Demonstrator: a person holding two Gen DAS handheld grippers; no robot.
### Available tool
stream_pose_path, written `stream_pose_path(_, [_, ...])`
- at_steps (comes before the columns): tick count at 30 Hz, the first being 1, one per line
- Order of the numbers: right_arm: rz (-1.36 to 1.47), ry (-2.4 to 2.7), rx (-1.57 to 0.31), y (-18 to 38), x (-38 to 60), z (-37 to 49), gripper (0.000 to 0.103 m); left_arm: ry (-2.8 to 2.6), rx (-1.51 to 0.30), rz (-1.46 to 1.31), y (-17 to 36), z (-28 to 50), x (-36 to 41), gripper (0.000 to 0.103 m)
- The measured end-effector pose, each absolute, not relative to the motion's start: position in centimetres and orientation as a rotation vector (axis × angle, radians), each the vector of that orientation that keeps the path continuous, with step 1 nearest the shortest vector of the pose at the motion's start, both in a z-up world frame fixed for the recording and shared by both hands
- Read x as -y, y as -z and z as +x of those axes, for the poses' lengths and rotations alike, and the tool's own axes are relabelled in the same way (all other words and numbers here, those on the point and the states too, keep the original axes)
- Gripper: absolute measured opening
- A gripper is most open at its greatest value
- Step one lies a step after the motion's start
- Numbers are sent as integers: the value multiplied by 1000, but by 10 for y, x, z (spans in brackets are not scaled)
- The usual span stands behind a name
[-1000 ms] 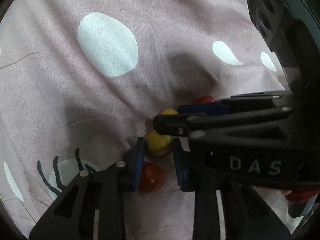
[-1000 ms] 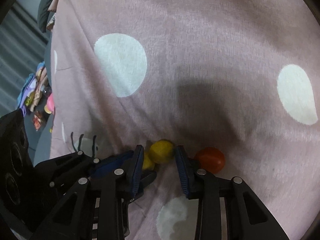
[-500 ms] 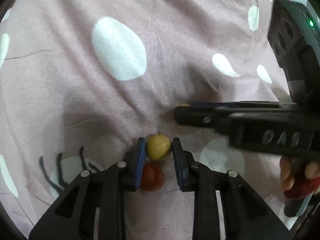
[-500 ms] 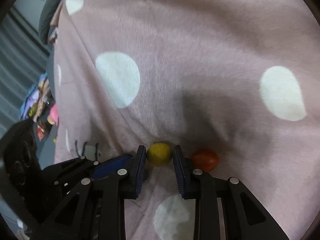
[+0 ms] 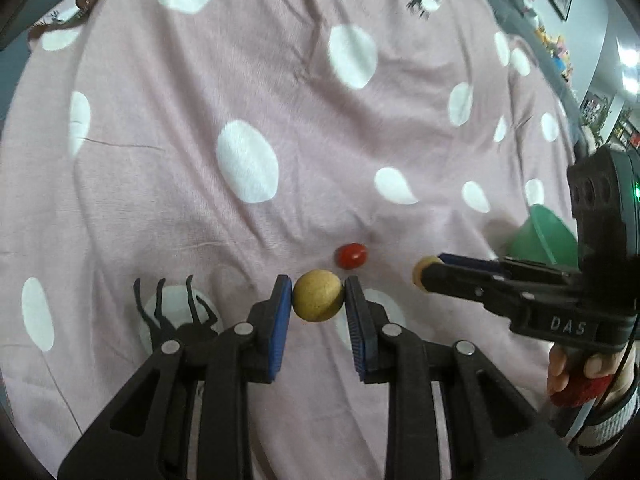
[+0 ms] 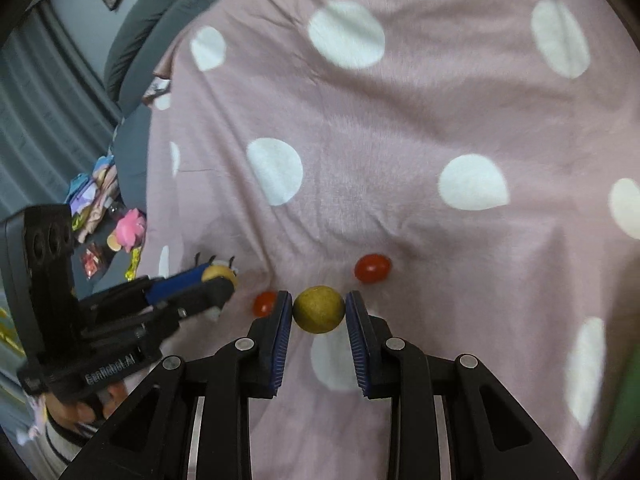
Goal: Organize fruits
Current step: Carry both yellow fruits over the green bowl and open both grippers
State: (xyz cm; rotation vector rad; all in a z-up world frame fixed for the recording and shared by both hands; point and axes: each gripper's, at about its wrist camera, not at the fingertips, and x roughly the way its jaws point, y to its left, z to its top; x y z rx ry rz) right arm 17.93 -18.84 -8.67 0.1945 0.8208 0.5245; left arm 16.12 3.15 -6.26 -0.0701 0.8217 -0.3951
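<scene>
My left tool [image 5: 319,300] is clamped on a yellow fruit [image 5: 318,296], both blue pads pressed against its sides, and it hangs lifted above the pink spotted blanket [image 5: 280,100]. My right tool [image 6: 319,309] grips a second yellow fruit [image 6: 319,309] the same way, also held above the blanket.

The left wrist view shows one red fruit [image 5: 351,255] lying on the blanket just beyond the held fruit. The right wrist view shows two red fruits: one [image 6: 372,268] ahead and slightly right of my right tool, and another [image 6: 264,303] partly hidden behind that tool's left pad. I cannot tell which of those two matches the one seen from the left.

Only the left wrist view catches the green bowl [image 5: 540,236] at the right edge, tilted with its rim toward the camera and partly covered by the body of my right tool. In the right wrist view a blurred green patch at the lower right edge is too vague to name.

Each view shows the other tool from the side, with just a sliver of its yellow fruit poking past the fingertips. My right hand [image 5: 580,372] shows low on the right in the left view, cut off by the frame. The right view alone shows a heap of colourful clutter [image 6: 108,224] beyond the blanket's left edge, too small to make out.
</scene>
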Motion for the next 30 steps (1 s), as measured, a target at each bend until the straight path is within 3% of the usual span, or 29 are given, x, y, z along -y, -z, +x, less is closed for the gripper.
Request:
stream_pose_path(16, [101, -368, -687, 51, 220, 80, 30, 439, -803, -38, 38, 97, 1, 27])
stream_pose_path(30, [115, -216, -601, 36, 278, 35, 30, 584, -777, 41, 19, 84, 87, 27])
